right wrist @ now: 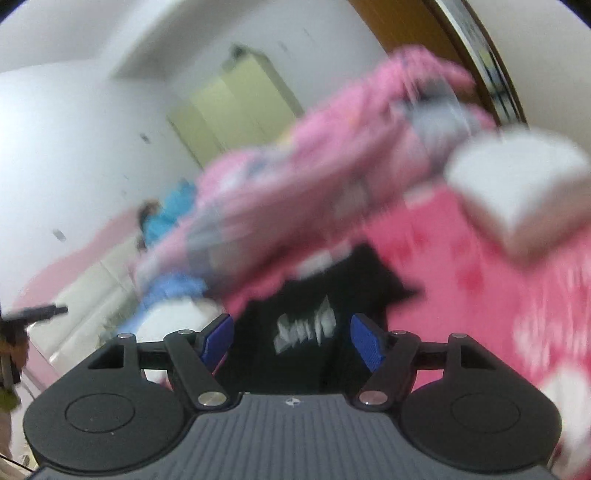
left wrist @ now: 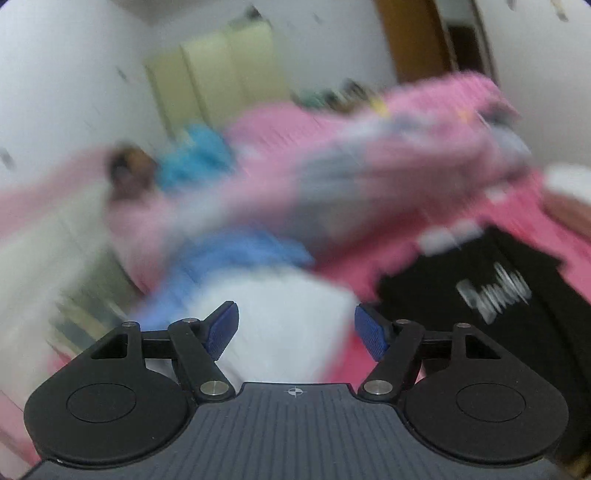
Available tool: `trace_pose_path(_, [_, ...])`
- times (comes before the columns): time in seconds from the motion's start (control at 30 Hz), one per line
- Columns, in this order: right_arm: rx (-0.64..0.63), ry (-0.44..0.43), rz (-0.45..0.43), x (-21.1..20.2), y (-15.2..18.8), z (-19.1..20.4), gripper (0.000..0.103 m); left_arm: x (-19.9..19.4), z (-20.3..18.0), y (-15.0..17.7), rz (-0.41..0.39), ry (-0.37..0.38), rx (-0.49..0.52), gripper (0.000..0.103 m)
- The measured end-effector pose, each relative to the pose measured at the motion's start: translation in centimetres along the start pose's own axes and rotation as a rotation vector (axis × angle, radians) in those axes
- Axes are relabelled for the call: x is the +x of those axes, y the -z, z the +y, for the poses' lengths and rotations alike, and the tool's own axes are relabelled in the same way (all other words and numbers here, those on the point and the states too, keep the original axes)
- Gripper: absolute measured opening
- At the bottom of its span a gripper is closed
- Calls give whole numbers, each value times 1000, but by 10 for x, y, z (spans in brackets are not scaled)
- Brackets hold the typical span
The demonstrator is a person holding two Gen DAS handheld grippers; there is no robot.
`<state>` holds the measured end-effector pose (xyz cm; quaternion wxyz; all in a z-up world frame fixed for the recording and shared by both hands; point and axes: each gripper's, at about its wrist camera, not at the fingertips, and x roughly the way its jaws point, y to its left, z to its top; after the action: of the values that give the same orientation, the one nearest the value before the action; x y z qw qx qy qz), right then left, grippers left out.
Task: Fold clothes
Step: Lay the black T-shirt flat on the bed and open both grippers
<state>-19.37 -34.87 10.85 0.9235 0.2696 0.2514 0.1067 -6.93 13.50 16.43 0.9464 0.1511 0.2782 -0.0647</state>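
Observation:
Both views are blurred by motion. A black garment with white lettering (left wrist: 491, 291) lies on the pink bed cover (left wrist: 369, 258); it also shows in the right wrist view as the black garment (right wrist: 306, 325) straight ahead. My left gripper (left wrist: 295, 330) is open with nothing between its blue pads, over a white cloth (left wrist: 280, 314) beside a blue garment (left wrist: 243, 251). My right gripper (right wrist: 291, 338) is open and empty, above the black garment. A white folded piece (right wrist: 513, 188) sits to the right on the bed.
A rumpled pink patterned quilt (left wrist: 369, 147) runs across the bed behind the clothes. A bright blue item (left wrist: 199, 155) and a dark brown shape (left wrist: 129, 166) lie near the far wall. Pale green wardrobe doors (left wrist: 221, 74) stand behind. A wooden door frame (right wrist: 424, 33) is at the upper right.

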Motion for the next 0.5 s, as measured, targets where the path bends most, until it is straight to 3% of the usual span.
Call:
trace_pose_path(0.13, [110,52,147,41,47,-15,69,43,-50,77,103,118,-32,69])
trace_pose_path(0.23, [118,145,179,59,65,-16,66,65,-80,113,139,181,-69,67])
trace_pose_path(0.37, [95,271,159,71,72,-16,64,77,-101,117,94,216,-56,66])
trace_pose_path(0.5, [63,331,150,91,80,-20,57,95,-128,121,81,184,12,54])
